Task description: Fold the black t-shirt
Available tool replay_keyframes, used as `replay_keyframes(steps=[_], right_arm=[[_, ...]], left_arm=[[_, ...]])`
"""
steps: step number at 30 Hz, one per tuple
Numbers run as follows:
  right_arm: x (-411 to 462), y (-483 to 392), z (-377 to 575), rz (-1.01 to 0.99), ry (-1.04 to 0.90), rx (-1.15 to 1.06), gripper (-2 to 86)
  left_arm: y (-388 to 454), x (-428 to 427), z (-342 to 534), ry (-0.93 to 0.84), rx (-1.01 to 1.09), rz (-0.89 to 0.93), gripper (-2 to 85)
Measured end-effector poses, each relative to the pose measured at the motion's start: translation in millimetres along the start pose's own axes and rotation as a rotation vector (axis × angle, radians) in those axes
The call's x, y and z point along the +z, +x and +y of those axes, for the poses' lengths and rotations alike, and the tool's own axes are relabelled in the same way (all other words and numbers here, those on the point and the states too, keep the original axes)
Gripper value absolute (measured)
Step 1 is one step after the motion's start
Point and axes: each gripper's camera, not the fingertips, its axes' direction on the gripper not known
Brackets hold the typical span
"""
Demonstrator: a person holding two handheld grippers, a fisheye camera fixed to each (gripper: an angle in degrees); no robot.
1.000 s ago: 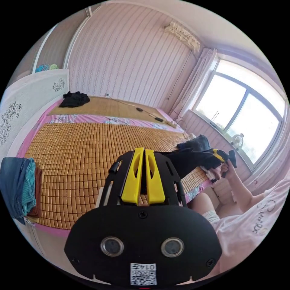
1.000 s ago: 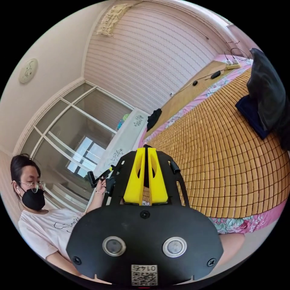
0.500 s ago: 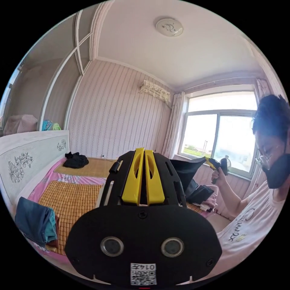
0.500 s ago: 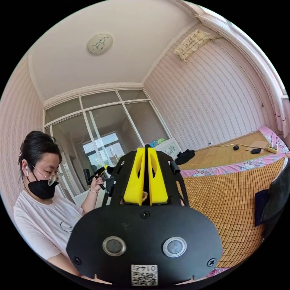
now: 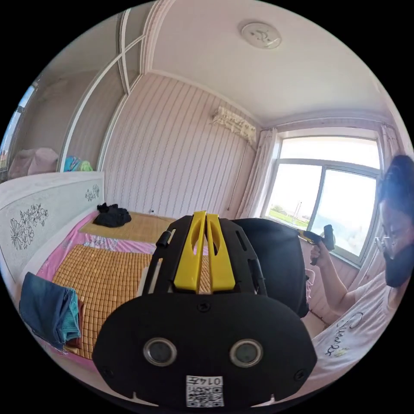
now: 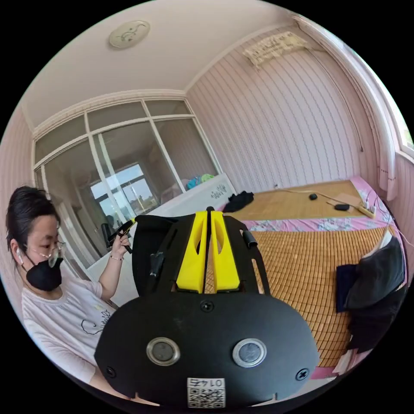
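The black t-shirt (image 5: 276, 263) hangs in the air above the bed's near edge, stretched between my two grippers. In the left gripper view my left gripper (image 5: 205, 214) has its yellow jaws pressed together on the shirt's top edge, and the cloth drops away behind them. Off to the right, a hand holds the right gripper (image 5: 311, 236) on the shirt's other top corner. In the right gripper view my right gripper (image 6: 210, 212) is shut on the same shirt (image 6: 146, 252), which runs left to the left gripper (image 6: 123, 227) in the person's raised hand.
A bed with a bamboo mat (image 5: 108, 271) lies beyond the shirt. A folded stack of blue and teal clothes (image 5: 49, 308) sits at its near left corner, and a pile of dark clothes (image 6: 375, 280) at the right. A black garment (image 5: 113, 215) lies by the headboard (image 5: 43, 202).
Both grippers have risen from the pile at the bed's edge, both views tilting up. The black shirt has come up with them and now hangs spread between the two.
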Motion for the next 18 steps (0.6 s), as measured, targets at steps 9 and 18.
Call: replay_keyframes(steps=[9,18], right_arm=[[91.4,65.4,-82.0,0.09,0.077,0.064,0.6],[141.4,118.1,7.2,0.165,-0.052,-0.023,0.6]], left_arm=[[-16.7,104.9,-66.5,0.06,-0.05,-0.109,-1.0],[-28.2,151.9,12.0,-0.214,0.015,-0.134,-1.0]])
